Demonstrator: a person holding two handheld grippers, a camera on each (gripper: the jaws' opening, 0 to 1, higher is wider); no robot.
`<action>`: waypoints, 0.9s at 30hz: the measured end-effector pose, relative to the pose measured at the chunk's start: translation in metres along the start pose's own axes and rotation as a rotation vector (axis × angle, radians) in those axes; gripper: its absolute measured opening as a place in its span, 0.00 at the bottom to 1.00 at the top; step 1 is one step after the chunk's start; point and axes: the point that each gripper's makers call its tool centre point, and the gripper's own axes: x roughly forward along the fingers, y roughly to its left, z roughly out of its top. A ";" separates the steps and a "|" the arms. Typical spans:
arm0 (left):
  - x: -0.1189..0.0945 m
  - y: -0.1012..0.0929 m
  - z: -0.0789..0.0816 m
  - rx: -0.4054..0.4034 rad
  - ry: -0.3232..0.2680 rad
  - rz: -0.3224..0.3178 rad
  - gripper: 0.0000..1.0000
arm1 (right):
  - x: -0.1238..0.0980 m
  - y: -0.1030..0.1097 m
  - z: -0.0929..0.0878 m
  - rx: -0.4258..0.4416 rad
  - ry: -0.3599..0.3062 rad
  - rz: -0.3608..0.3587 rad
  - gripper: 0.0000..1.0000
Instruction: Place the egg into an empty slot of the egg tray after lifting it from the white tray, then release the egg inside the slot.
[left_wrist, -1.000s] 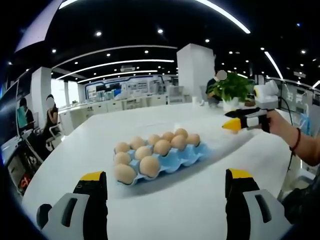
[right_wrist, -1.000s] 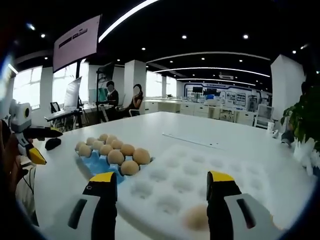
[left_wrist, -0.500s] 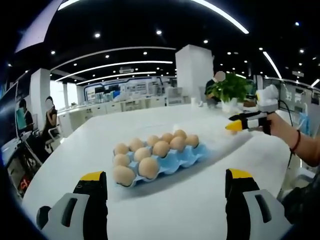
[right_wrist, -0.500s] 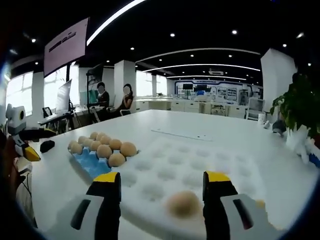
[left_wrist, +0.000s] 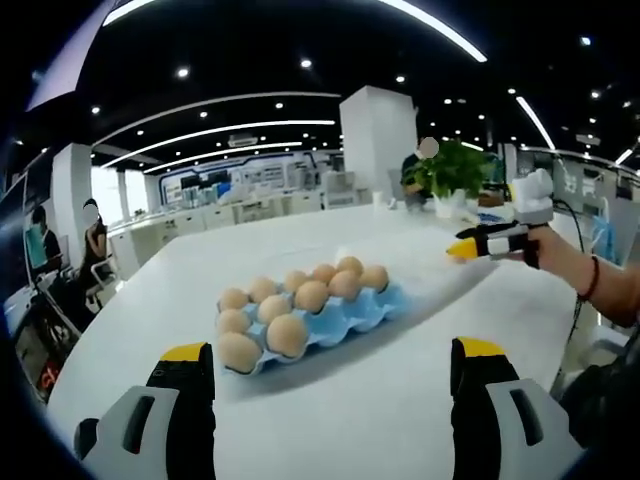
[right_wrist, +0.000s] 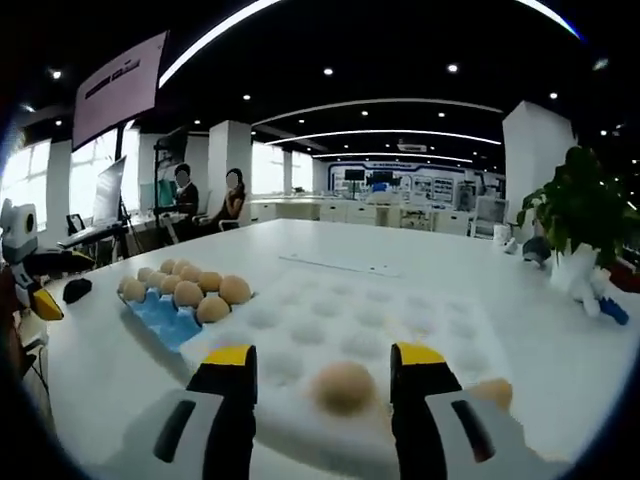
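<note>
Egg sits in white tray, between right gripper jaws, spread apart. Close gently, lift straight. Blue egg tray at 10 o'clock. Left gripper jaws apart, empty.

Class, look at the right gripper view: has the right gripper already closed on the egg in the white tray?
No. The right gripper is open, its jaws standing either side of the egg, which sits in the white tray.

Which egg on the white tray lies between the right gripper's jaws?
The egg framed by the right gripper; the other egg lies outside its jaws.
</note>
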 end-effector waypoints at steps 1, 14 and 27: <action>0.000 -0.001 0.001 0.001 -0.001 -0.002 1.00 | 0.001 -0.002 -0.001 0.003 0.004 -0.002 0.52; 0.001 -0.001 -0.001 -0.003 0.001 -0.004 1.00 | 0.004 -0.014 -0.017 -0.006 0.010 -0.082 0.38; -0.001 0.002 -0.001 -0.007 -0.001 0.002 1.00 | 0.006 -0.020 -0.023 0.062 -0.048 -0.162 0.31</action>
